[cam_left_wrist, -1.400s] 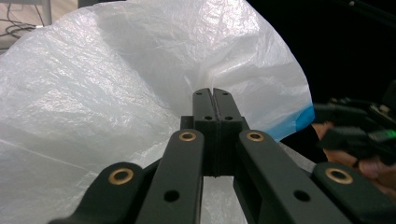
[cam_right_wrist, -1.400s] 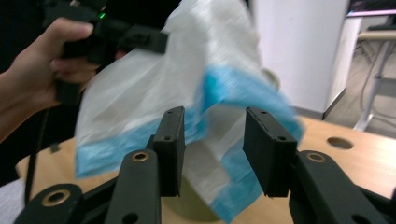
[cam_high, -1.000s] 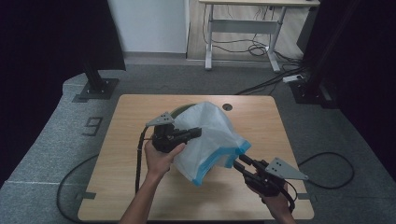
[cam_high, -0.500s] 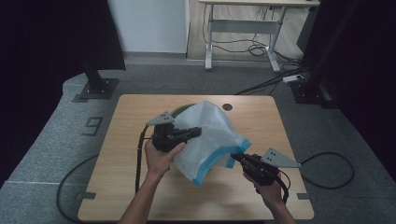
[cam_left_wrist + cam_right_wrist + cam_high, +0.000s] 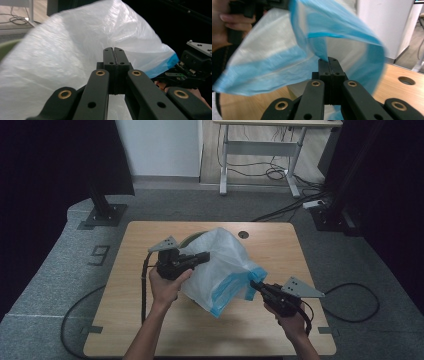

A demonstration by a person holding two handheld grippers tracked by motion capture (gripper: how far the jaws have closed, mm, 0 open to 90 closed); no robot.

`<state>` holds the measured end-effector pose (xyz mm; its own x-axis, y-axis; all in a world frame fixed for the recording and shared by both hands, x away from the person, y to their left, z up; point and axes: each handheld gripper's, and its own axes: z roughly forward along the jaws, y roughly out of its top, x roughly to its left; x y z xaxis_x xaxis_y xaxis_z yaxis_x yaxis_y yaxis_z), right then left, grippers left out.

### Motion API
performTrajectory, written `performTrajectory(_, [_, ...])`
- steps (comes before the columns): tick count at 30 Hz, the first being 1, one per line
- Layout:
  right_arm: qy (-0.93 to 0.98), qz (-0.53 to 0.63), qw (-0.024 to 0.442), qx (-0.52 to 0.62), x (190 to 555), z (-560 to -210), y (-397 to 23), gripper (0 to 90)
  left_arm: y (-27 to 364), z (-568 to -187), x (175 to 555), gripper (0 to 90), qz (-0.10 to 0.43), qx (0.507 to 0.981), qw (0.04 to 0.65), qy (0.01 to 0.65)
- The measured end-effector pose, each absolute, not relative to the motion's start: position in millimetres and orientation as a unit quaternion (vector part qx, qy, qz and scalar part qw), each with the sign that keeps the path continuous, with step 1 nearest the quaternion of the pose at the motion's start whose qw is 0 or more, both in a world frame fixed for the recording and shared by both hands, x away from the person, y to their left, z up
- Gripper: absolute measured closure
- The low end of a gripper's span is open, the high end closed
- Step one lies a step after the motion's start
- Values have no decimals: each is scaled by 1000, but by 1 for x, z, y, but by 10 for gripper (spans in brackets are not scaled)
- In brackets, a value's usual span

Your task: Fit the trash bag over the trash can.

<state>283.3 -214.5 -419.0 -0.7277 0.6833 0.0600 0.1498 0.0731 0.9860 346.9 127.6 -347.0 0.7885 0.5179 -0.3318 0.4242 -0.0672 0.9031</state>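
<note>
A white, see-through plastic bag (image 5: 225, 265) with a blue band along its mouth hangs above the wooden table (image 5: 150, 325), stretched between both grippers. My left gripper (image 5: 206, 257) is shut on the white film at the bag's upper left; in the left gripper view its jaws (image 5: 114, 50) press together against the bag (image 5: 70, 52). My right gripper (image 5: 253, 284) is shut on the blue rim at the lower right, where the blue edge (image 5: 322, 50) runs into the closed tips (image 5: 328, 60). A green rounded object (image 5: 191, 238) sits behind the bag, mostly hidden.
A round cable hole (image 5: 243, 234) lies in the tabletop at the back right. Cables trail from both grippers over the table's edges onto the grey floor. A black stand base (image 5: 102, 215) sits at the far left and a white desk frame (image 5: 260, 160) at the back.
My right gripper has edged up and left to the bag's blue rim and closed on it. The left gripper has kept still with the bag.
</note>
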Motion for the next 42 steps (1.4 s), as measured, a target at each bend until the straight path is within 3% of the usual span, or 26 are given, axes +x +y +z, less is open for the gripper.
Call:
performTrajectory(14, [697, 585, 273, 311, 288, -414, -235, 890, 156, -347, 346, 900, 44, 723, 600, 340])
performTrajectory(21, [697, 584, 277, 311, 280, -414, -239, 890, 178, -352, 338, 900, 49, 713, 606, 349])
performTrajectory(42, [729, 583, 208, 292, 259, -449, -222, 889, 218, -388, 312, 900, 39, 716, 599, 357])
